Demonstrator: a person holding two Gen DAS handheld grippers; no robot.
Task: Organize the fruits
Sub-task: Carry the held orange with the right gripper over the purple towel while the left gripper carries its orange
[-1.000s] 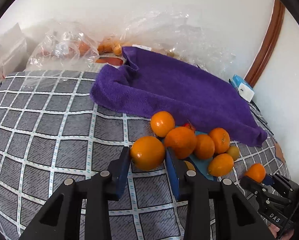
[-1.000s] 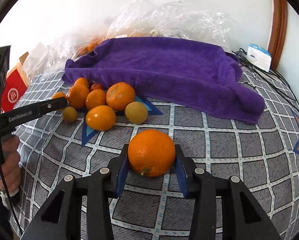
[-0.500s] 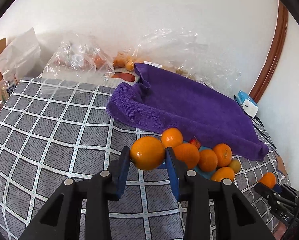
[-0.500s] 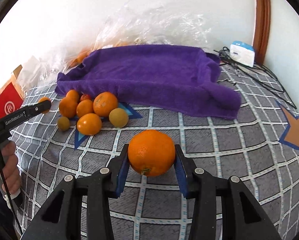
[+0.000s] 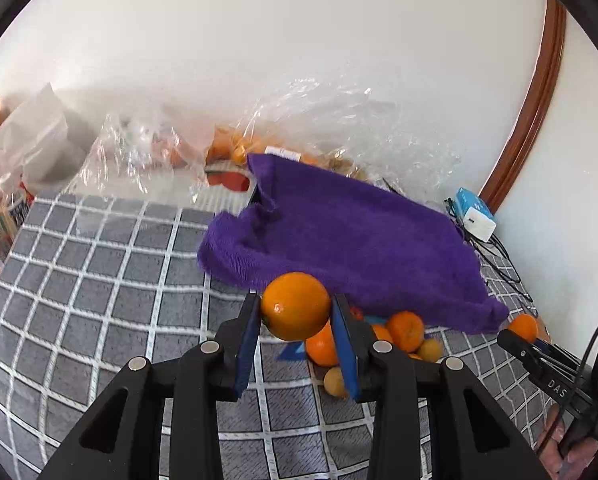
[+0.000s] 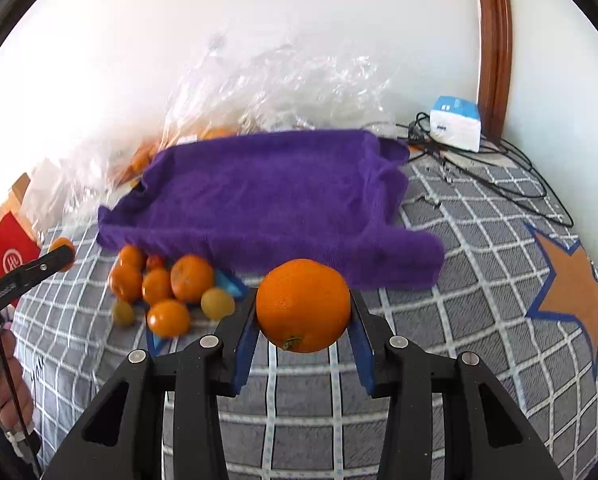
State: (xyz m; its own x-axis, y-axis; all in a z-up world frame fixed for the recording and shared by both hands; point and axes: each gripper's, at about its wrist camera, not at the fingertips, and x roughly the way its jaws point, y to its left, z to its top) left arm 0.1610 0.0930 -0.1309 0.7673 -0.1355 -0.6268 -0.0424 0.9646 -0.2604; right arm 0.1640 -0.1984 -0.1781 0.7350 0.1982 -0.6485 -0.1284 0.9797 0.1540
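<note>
My left gripper (image 5: pixel 295 308) is shut on an orange (image 5: pixel 295 306) and holds it above the checked cloth, in front of the purple towel (image 5: pixel 347 236). My right gripper (image 6: pixel 303 308) is shut on a larger orange (image 6: pixel 303 306), also lifted, near the towel's (image 6: pixel 267 200) front edge. A pile of several oranges and small yellowish fruits (image 6: pixel 167 288) lies on the cloth by the towel's left front corner; in the left wrist view the pile (image 5: pixel 403 330) sits behind the right finger. The right gripper with its orange (image 5: pixel 523 328) shows at the right of the left wrist view.
Clear plastic bags (image 5: pixel 147 152) with more fruit lie along the wall behind the towel. A white and blue box (image 6: pixel 457 122) with black cables (image 6: pixel 499 168) is at the back right. A red box (image 6: pixel 7 252) stands at the left. An orange star patch (image 6: pixel 571 292) marks the cloth.
Both grippers have risen and moved back from the fruit pile, each still holding its orange. The pile now looks smaller and lower in both views.
</note>
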